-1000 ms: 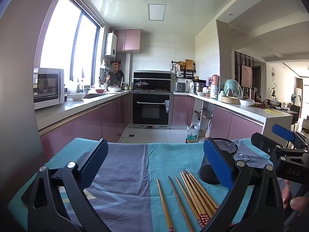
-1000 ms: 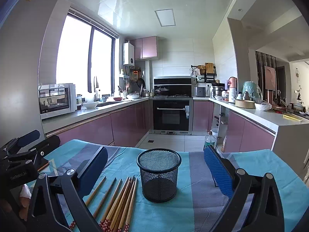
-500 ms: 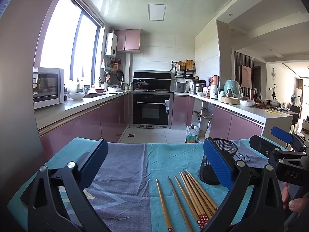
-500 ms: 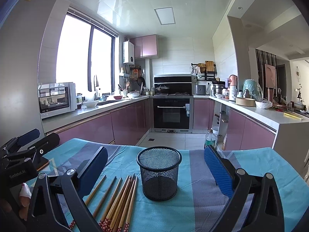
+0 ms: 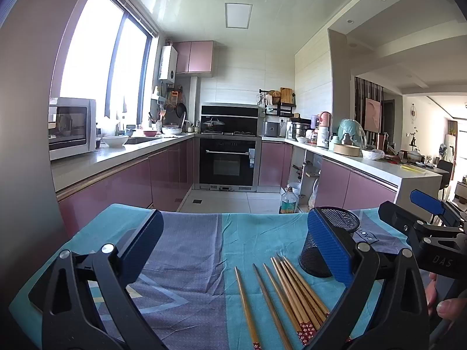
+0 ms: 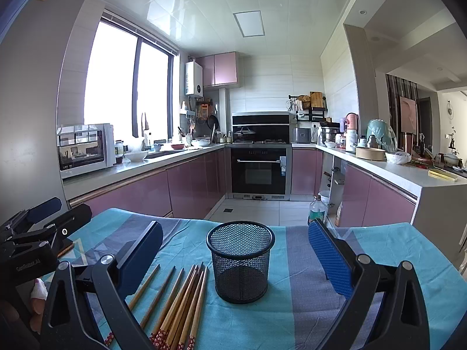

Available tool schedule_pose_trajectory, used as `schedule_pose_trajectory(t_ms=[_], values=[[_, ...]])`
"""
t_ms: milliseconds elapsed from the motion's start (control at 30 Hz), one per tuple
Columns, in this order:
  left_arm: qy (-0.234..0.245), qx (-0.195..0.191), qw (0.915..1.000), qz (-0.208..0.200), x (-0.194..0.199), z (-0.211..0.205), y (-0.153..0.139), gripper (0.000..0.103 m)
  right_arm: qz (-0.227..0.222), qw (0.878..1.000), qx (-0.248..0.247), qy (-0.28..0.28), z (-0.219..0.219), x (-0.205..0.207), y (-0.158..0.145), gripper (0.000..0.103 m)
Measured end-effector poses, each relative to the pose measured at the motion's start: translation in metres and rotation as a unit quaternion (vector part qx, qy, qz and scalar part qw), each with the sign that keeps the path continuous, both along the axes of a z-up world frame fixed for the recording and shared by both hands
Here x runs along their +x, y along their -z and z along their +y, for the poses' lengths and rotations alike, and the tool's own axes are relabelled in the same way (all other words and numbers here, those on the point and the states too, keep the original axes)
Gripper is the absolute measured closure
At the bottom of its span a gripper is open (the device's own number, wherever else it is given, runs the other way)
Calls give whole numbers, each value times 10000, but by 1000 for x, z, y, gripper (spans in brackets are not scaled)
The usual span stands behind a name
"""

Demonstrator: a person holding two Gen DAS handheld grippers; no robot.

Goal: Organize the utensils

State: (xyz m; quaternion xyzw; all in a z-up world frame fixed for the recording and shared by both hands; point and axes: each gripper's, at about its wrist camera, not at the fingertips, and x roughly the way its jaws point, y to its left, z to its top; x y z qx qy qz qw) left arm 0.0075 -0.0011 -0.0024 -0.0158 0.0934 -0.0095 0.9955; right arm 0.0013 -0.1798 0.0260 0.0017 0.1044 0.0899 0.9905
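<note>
Several wooden chopsticks (image 5: 287, 296) with red patterned ends lie side by side on the teal and grey tablecloth (image 5: 186, 250), also in the right wrist view (image 6: 178, 303). An empty black mesh cup (image 6: 240, 261) stands upright just right of them; in the left wrist view the cup (image 5: 328, 245) is partly hidden by my right finger. My left gripper (image 5: 233, 250) is open and empty, above the cloth left of the chopsticks. My right gripper (image 6: 236, 256) is open and empty, with the cup between its fingers in view.
The table's far edge drops to a tiled kitchen floor (image 6: 251, 210). Pink cabinets and counters line both sides, with an oven (image 5: 229, 164) at the back. A plastic bottle (image 6: 316, 208) stands on the floor. The left gripper shows at the right wrist view's left edge (image 6: 38, 233).
Both views have shifted very slightly; the right wrist camera has edged a little closer to the cup. Nothing on the table has moved.
</note>
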Motion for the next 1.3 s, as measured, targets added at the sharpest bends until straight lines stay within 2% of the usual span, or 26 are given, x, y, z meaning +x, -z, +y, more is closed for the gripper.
schedule_pose_trajectory(t_ms=[1300], values=[[81, -31, 9999, 101, 5, -1, 4, 6, 52, 10000, 16, 1, 1, 4, -1, 7]])
